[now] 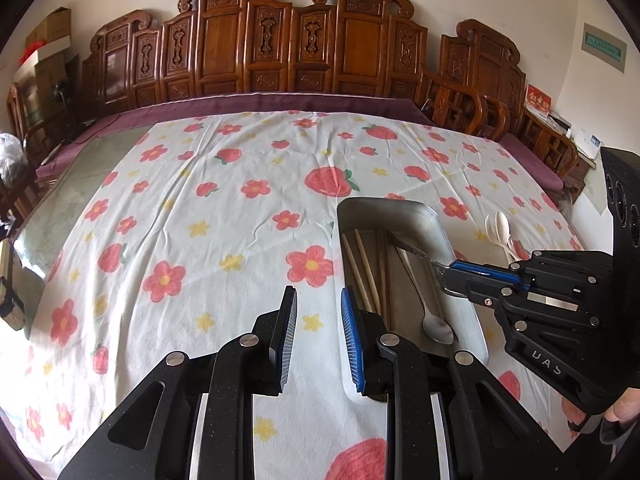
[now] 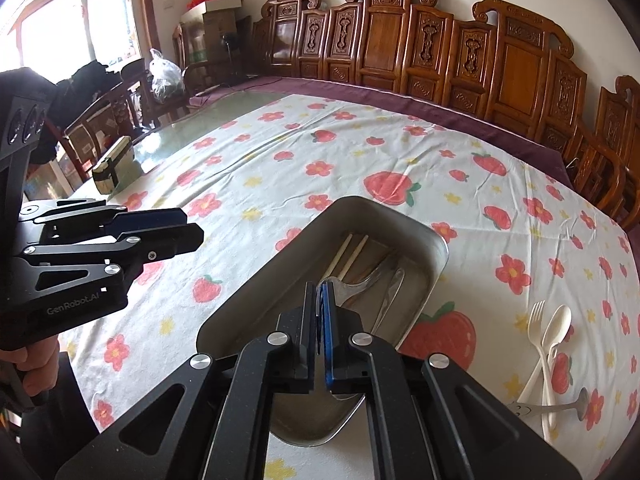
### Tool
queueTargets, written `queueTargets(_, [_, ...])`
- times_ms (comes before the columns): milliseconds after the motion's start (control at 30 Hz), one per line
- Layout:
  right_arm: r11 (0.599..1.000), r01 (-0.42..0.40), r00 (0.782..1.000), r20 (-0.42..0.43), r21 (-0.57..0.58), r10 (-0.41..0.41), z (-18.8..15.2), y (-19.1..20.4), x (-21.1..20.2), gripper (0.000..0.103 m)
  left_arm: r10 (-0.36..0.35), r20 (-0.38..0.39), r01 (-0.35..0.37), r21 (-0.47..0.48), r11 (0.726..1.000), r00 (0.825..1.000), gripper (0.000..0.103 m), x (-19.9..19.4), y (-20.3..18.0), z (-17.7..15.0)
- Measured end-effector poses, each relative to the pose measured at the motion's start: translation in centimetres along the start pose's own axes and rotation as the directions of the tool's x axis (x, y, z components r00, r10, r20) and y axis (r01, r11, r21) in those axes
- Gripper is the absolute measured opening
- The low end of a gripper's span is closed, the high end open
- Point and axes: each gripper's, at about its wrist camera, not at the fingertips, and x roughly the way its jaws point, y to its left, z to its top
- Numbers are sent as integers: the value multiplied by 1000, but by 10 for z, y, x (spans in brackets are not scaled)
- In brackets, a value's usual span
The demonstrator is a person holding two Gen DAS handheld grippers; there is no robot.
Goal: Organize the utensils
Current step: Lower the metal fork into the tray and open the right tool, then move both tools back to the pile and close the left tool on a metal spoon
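Note:
A steel tray (image 1: 440, 224) (image 2: 304, 240) sits on the flowered cloth. It holds wooden chopsticks (image 1: 362, 264) (image 2: 346, 254) and a metal spoon (image 1: 430, 316). My right gripper (image 2: 320, 292) (image 1: 444, 270) is shut on a metal fork (image 1: 412, 250) (image 2: 360, 282) and holds it over the tray, tines pointing in. My left gripper (image 1: 319, 300) (image 2: 192, 232) is open and empty, hovering over the cloth just left of the tray. A white plastic spoon (image 2: 558, 326) (image 1: 500, 226) and white plastic fork (image 2: 534, 320) lie on the cloth right of the tray.
A small metal utensil (image 2: 560, 406) lies near the plastic pair. A small box (image 2: 114, 164) sits on the bare glass at the table's left. Carved wooden chairs (image 1: 280, 48) line the far edge and right side.

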Motion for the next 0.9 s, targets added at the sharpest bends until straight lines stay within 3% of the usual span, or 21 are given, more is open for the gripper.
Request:
queueTargets(100, [1000, -15, 1000, -15, 9, 15, -3, 1, 2, 8, 0, -2, 0, 5, 1000, 1000, 21, -2, -1, -3])
queueTargets(233, [999, -40, 999, 11, 15, 39, -6, 1, -8, 38, -1, -3, 1, 13, 1000, 1000, 21, -5, -5, -7])
queueTargets(367, [999, -35, 997, 62, 10, 34, -8, -4, -32, 39, -10, 0, 10, 19, 1000, 1000, 28, -9, -13, -10])
queueTargets(533, [1000, 20, 998, 52, 17, -21, -26, -31, -55, 39, -34, 4, 34, 35, 999, 999, 34, -12, -28, -10])
queueTargets(633, [996, 71, 997, 33, 55, -73, -48, -63, -69, 39, -60, 5, 59, 43, 997, 998, 36, -13, -40, -10])
queueTargets(700, [990, 105, 994, 18, 97, -107, -66, -86, -79, 39, -79, 11, 78, 57, 995, 997, 46, -14, -52, -11])
queueTargets(900, [954, 201, 980, -29, 221, -199, -120, -151, -106, 39, -141, 0, 140, 116, 983, 990, 47, -9, -99, -12])
